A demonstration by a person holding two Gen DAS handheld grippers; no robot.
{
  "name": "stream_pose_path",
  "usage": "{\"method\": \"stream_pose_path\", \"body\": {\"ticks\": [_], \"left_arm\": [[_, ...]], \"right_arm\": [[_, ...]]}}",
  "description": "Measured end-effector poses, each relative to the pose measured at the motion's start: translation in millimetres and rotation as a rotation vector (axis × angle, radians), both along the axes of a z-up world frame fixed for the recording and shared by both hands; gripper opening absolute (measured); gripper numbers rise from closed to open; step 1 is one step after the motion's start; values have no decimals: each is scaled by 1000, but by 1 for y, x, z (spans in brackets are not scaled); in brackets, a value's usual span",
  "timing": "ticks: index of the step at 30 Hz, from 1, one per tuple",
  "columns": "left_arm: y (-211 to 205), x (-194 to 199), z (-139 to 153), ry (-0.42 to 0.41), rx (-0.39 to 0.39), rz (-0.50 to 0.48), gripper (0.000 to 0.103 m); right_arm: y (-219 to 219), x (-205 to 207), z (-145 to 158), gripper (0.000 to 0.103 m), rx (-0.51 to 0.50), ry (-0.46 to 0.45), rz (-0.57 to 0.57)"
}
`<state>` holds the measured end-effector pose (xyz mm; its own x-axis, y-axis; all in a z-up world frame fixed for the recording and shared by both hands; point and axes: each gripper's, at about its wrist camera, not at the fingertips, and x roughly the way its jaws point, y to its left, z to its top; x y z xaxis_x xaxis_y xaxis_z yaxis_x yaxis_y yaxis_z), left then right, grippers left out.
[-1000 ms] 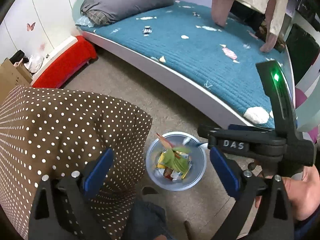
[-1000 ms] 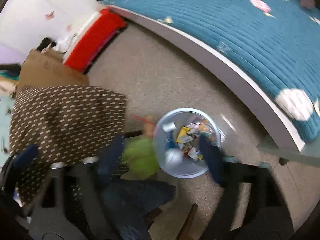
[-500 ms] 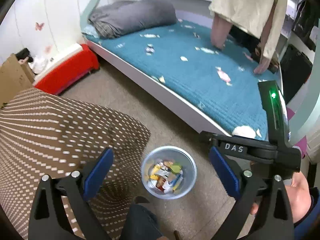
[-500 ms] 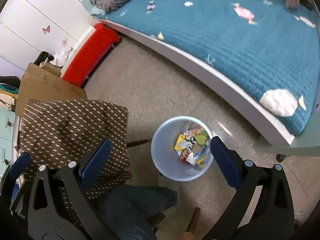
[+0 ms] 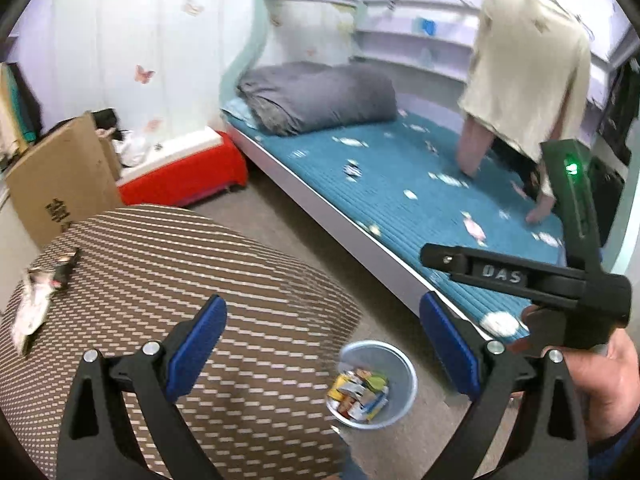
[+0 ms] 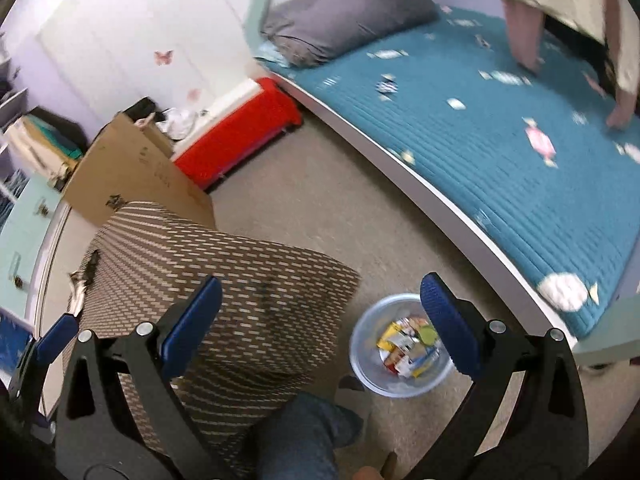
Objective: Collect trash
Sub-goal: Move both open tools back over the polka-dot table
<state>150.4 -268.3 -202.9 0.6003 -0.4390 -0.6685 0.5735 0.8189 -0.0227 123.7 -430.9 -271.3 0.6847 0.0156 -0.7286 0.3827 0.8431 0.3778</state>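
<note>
Both jaws of the right gripper (image 6: 320,320) and left gripper (image 5: 322,340) are spread wide, nothing held, above the pale blue round plastic bin (image 6: 370,376) of wrappers.

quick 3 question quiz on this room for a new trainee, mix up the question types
1. True or false: the bin on the floor already holds wrappers.
2. What lies on the polka-dot cover near its far left edge? A) crumpled wrappers B) a bottle C) a shoe
3. Fill in: the jaws of the right hand-held gripper stand ____, with nothing between them.

Key: 1 true; 2 A; 3 open. Its jaws have just been opening. More scraps lie scattered on the blue bed.
</note>
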Motion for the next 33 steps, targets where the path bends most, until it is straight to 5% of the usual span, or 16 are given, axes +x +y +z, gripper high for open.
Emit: {"method": "stream_pose_path", "body": {"ticks": [15,24,33], "left_arm": [[181,52,25,-64,-45,317,95],[295,99,16,-54,-51,536,95],[347,134,-6,-36,-26,638,95]], "right_arm": [[171,76,59,97,-124,-80,284],[267,139,44,97,-132,-69,418],[346,213,8,97,-165,-15,529]]}}
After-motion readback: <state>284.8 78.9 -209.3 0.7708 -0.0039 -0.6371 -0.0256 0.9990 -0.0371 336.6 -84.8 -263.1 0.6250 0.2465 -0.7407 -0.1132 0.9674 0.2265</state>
